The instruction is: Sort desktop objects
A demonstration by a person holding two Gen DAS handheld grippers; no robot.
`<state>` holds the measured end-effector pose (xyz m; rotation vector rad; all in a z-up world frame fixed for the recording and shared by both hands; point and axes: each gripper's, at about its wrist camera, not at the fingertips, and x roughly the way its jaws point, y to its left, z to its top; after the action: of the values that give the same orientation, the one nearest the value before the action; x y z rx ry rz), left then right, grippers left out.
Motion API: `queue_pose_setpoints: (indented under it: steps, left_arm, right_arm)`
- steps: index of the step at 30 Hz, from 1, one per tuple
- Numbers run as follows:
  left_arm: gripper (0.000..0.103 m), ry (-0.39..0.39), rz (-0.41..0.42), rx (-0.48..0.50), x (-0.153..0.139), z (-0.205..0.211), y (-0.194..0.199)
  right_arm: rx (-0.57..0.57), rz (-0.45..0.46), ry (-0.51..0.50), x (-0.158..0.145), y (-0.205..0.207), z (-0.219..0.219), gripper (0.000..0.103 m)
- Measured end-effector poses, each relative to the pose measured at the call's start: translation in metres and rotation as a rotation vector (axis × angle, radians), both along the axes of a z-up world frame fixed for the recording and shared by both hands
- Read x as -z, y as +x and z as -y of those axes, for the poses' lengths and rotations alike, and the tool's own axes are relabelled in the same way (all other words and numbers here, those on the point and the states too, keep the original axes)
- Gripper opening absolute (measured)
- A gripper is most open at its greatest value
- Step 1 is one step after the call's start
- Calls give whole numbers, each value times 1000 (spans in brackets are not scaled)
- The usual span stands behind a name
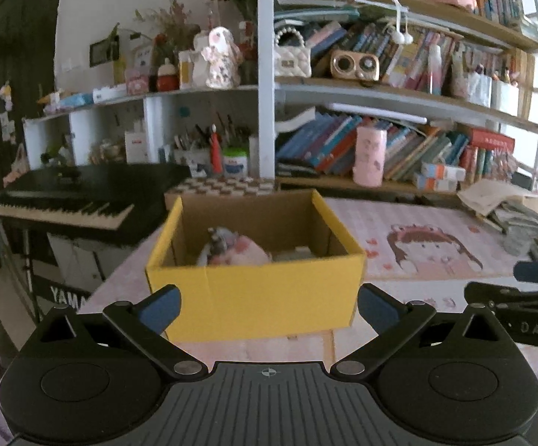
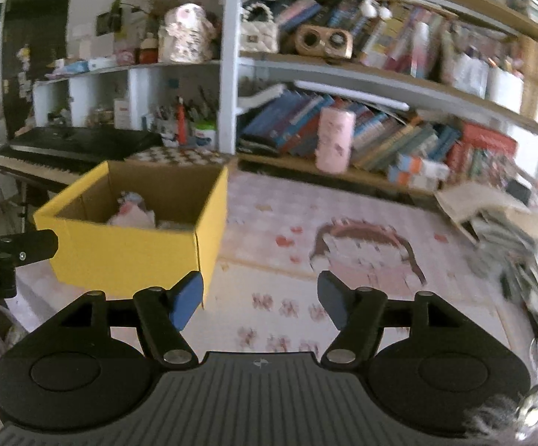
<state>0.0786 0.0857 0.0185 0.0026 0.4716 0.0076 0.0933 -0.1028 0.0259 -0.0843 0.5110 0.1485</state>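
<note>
Left claw (image 1: 267,306) and right claw (image 2: 259,299) both gape wide, holding nothing, side by side.

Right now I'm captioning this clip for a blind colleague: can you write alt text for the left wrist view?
An open, empty left gripper faces a yellow cardboard box on a pink cartoon desk mat; a pink soft item lies inside the box. Behind are a black Yamaha keyboard and crowded bookshelves, and the right gripper enters at right.

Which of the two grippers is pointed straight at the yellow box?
The left gripper: the yellow box sits centred between its open fingers. The right gripper faces the pink mat instead.
</note>
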Motion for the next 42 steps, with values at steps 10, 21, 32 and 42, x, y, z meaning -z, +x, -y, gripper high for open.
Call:
queue_pose_setpoints:
  steps: [10,21,32,42]
  left_arm:
    - [103,0,-75,4,16,18,-10]
    - [103,-7,-168,-44,35,34,-10]
    - [103,-26,-247,-43,46,37,-6]
    - [103,-16,-236,-25,42,37,-10]
  right_arm:
    - [98,-69,32,21,-30,25,67]
    - [113,-121,55,29,-29,43,78]
    - [139,-163,69,35,-28,50,88]
    - [159,-171,65,37,-32,48,88]
